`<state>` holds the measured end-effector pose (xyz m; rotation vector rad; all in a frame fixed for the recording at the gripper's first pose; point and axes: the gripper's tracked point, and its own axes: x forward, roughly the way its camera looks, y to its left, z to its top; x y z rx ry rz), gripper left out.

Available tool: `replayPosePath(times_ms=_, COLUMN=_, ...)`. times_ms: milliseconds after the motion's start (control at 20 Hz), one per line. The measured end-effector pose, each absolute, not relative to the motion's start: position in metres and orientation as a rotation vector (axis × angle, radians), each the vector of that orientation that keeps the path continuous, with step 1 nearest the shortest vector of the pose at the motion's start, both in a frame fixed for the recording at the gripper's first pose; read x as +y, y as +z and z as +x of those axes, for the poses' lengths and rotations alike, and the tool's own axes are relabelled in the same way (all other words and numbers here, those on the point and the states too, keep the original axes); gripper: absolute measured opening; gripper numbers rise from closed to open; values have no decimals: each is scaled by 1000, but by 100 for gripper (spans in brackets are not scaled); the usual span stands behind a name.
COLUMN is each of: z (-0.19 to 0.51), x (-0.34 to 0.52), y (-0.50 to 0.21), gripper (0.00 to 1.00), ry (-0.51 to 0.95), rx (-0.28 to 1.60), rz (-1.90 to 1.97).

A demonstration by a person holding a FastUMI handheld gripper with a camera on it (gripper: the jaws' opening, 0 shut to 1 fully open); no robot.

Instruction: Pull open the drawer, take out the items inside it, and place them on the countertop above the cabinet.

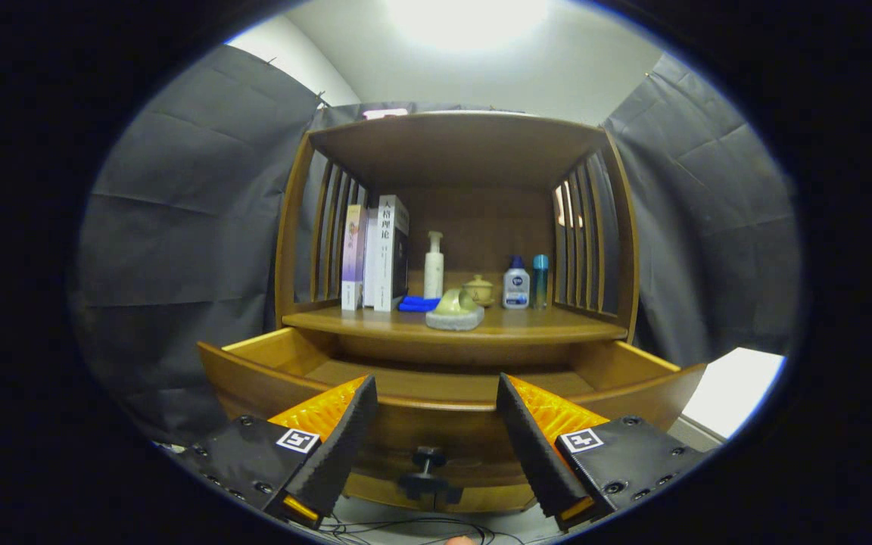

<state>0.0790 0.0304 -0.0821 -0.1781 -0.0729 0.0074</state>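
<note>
Wooden drawer (436, 378) stands pulled out below the countertop (481, 324); the gripper (436, 424) hangs wide and empty above its front, knob (427, 471) between the fingers; the drawer's inside lies just ahead, contents unseen; a ceramic piece (455, 310) sits on the countertop beyond.

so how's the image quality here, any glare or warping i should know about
Gripper view: a ceiling light blows out to white glare at the top; fisheye bowing curves the open drawer front and cabinet sides; the shelf's back sits in shadow; the bottles look sharp enough; the gripper is open, fingers near the drawer knob.
</note>
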Motion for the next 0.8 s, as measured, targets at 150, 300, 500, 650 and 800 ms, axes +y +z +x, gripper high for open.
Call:
replayPosePath(times_ms=150, z=77, x=32, y=-95, gripper=100, ry=11, rx=-65, rz=-197)
replayPosePath(times_ms=300, z=75, x=29, y=-117, gripper=100, ry=9, rx=-8, rz=-176)
replayPosePath(times_ms=500, z=77, x=21, y=-150, gripper=100, ry=-14, rx=78, rz=-133)
replayPosePath(times_ms=650, z=80, x=19, y=-171, gripper=100, ry=-19, rx=132, rz=-118)
replayPosePath(times_ms=800, z=81, x=19, y=-180, gripper=100, ry=-30, rx=148, rz=-116)
